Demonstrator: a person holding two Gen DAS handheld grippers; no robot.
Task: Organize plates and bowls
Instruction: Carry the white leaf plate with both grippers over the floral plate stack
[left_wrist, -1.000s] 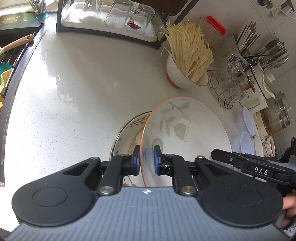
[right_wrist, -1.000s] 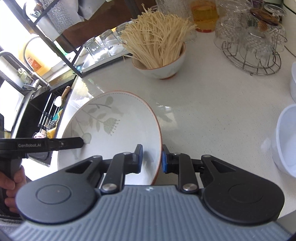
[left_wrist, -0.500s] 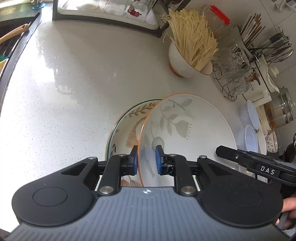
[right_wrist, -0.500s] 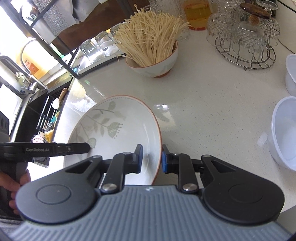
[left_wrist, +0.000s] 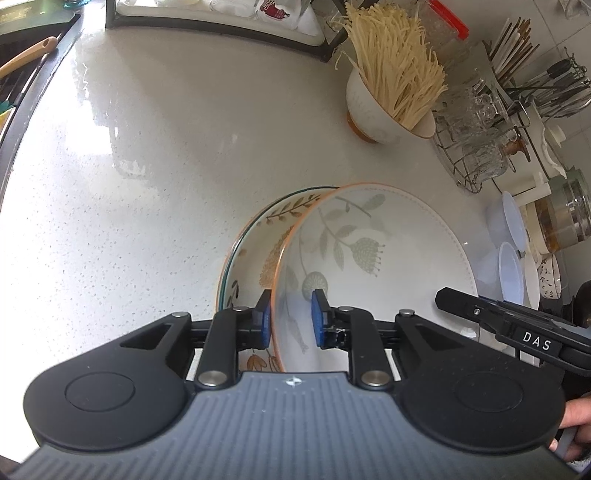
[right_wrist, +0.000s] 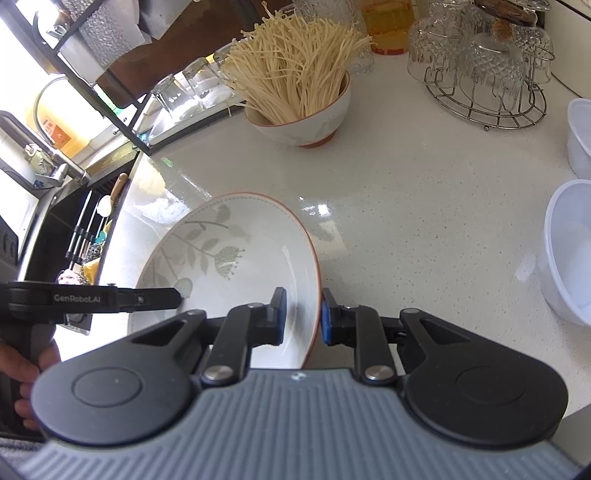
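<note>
A white plate with grey-green leaves and an orange rim (left_wrist: 388, 251) is held over the counter, above a second plate with brown leaves and a green rim (left_wrist: 255, 251). My left gripper (left_wrist: 290, 319) straddles its left rim with the jaws slightly parted around it. My right gripper (right_wrist: 303, 319) pinches its right rim (right_wrist: 236, 254). The right gripper's finger also shows in the left wrist view (left_wrist: 491, 314), and the left gripper's in the right wrist view (right_wrist: 122, 299).
A bowl of dry noodles (left_wrist: 391, 107) stands at the back, with a wire rack of glasses (right_wrist: 484, 74) to its right. White plastic bowls (right_wrist: 569, 251) sit at the right. A sink with utensils (right_wrist: 85, 236) lies left. A black rack of glasses (left_wrist: 221, 14) stands behind.
Both grippers carried the leaf plate forward and lower over the brown-leaf plate. The left jaws have widened a little around the rim.
</note>
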